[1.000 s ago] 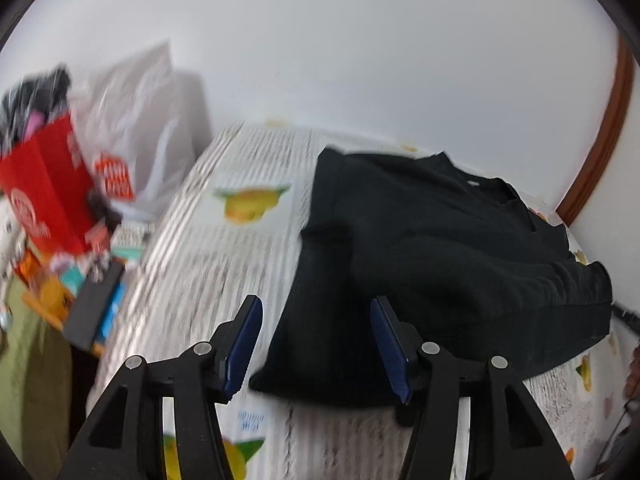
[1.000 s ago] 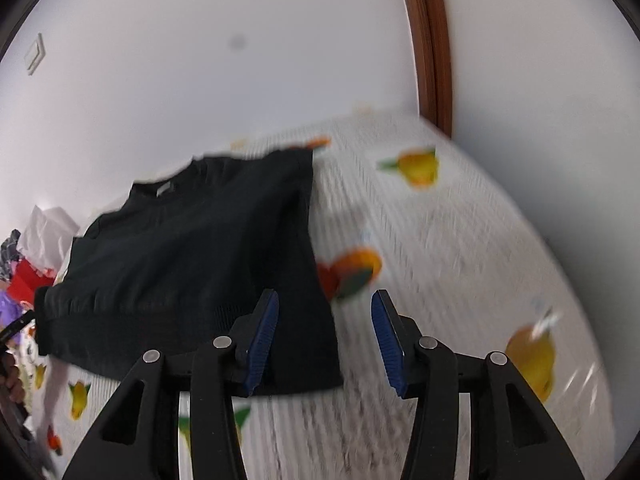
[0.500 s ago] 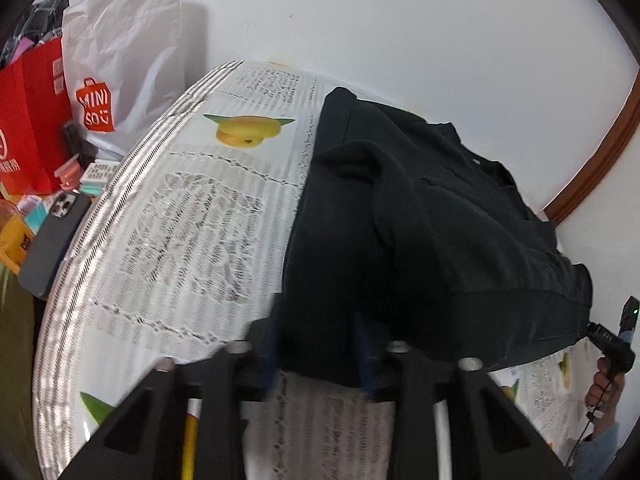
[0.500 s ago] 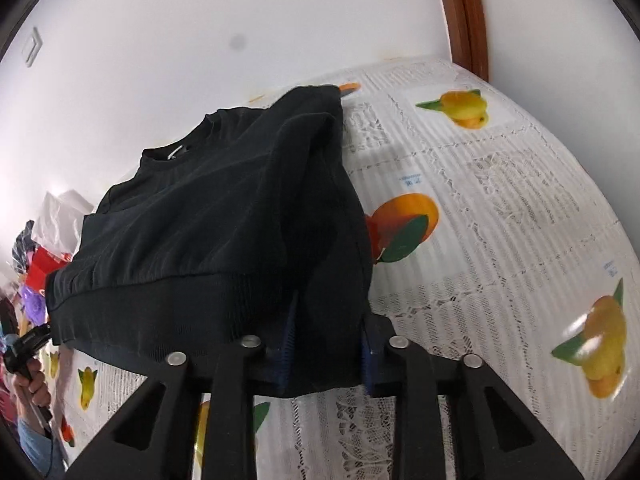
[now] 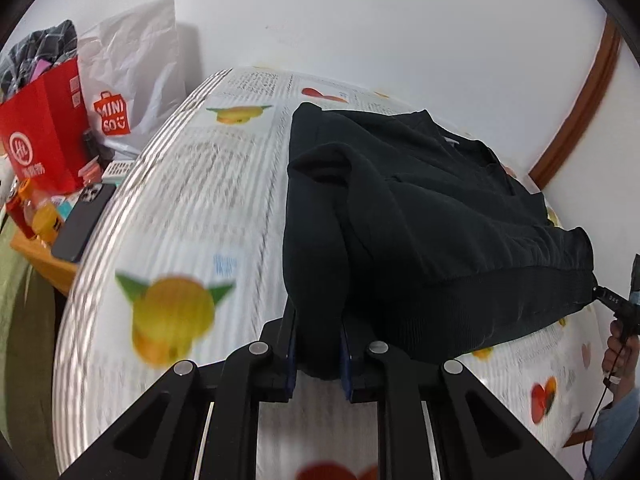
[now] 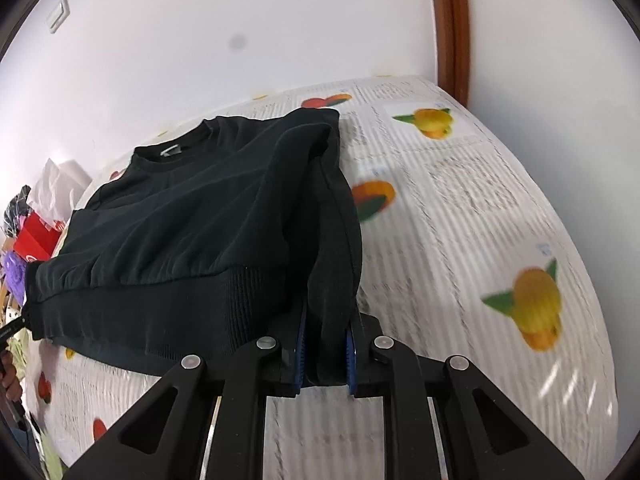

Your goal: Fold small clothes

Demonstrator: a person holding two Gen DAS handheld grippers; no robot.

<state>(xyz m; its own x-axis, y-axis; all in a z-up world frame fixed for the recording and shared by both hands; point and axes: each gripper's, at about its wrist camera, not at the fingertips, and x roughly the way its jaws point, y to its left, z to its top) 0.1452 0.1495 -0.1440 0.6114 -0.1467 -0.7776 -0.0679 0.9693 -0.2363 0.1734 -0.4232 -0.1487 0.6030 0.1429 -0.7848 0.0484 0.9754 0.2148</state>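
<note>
A black sweater (image 5: 420, 208) lies on the fruit-print tablecloth (image 5: 192, 208), neck toward the wall. Its ribbed hem is raised off the cloth and stretched between my two grippers. My left gripper (image 5: 318, 320) is closing its jaws on the sweater's left lower corner, and the blue pads press a fold of fabric. In the right wrist view the sweater (image 6: 192, 208) shows its neck label, and my right gripper (image 6: 326, 320) is closing on the right lower corner, with fabric squeezed between its pads. A hand (image 5: 620, 348) holds the right gripper at the left wrist view's right edge.
A red paper bag (image 5: 44, 128) and a white shopping bag (image 5: 128, 80) stand left of the table by the wall. A dark phone (image 5: 82, 222) lies on a low wooden surface there. A brown door frame (image 6: 450, 24) rises at the far right corner.
Both grippers came forward onto the sweater's lower corners and went from open to closed on the fabric. The hem has lifted off the tablecloth.
</note>
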